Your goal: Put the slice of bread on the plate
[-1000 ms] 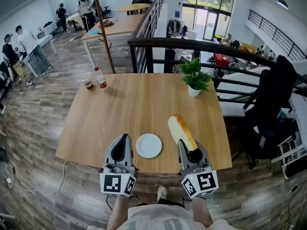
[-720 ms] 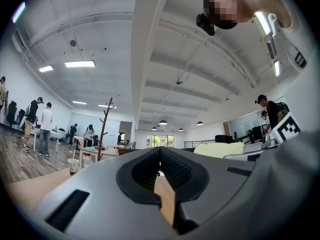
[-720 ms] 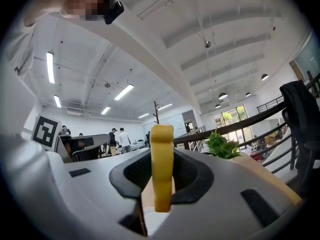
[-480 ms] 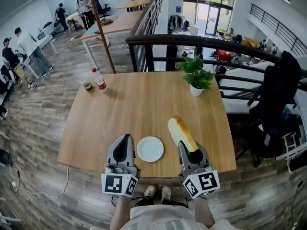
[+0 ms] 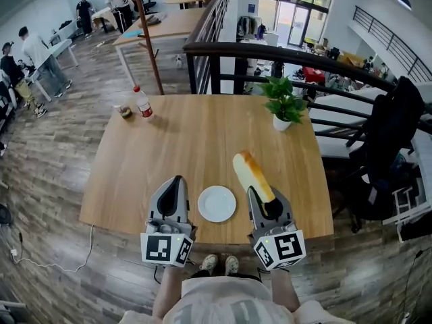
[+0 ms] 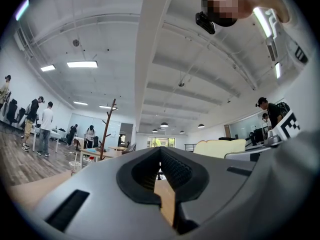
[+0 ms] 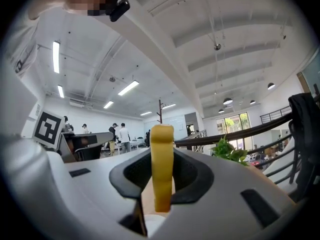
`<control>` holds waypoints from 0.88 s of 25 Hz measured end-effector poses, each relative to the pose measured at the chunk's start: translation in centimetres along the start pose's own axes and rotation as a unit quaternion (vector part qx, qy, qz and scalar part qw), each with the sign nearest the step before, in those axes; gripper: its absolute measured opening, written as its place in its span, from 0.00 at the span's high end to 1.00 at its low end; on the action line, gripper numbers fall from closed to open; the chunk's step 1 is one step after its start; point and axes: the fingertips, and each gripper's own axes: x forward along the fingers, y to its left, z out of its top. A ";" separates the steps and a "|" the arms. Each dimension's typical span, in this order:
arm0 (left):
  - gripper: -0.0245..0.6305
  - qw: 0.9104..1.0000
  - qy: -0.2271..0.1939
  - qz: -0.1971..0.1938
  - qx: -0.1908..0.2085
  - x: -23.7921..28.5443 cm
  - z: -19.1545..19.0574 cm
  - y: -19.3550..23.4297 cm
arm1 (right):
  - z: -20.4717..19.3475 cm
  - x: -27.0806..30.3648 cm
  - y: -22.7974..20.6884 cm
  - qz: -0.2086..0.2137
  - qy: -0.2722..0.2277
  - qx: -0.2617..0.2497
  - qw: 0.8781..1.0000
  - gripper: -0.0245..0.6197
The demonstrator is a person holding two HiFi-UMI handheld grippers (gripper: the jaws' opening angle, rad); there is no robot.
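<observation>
Head view: high over table (image 5: pixel 169 140), facing steeply down. Gripper views: low at table's 6 o'clock edge, close behind jaws, facing level. All share slice of bread (image 5: pixel 251 174).

Open tabletop (image 5: pixel 189 154) around plate (image 5: pixel 217 204); plant (image 5: pixel 284 103), bottle (image 5: pixel 142 104) at far edge.

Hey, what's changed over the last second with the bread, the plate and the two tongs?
Both tongs edged slightly forward over the table's near edge, the right tongs carrying the slice of bread along. Nothing was taken hold of or let go. The bread stays clamped above the table, the left tongs stay shut and empty, and the plate still sits bare between them.
</observation>
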 end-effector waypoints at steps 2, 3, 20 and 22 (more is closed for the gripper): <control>0.95 1.000 0.003 0.000 -0.005 -0.1 -0.3 0.3 | 0.1 0.3 0.5 0.001 0.005 -0.018 1.000 0.82; 0.95 1.000 0.004 -0.001 -0.006 -0.2 -0.4 0.4 | 0.1 0.4 0.8 0.000 0.007 -0.025 1.000 0.82; 0.95 0.999 0.030 -0.004 -0.018 0.1 -3.6 2.3 | -2.2 3.6 3.3 -0.057 0.137 -0.353 0.924 0.82; 0.95 0.999 0.037 0.001 -0.019 -0.3 -4.0 2.8 | -2.8 3.9 4.0 -0.053 0.146 -0.395 0.906 0.82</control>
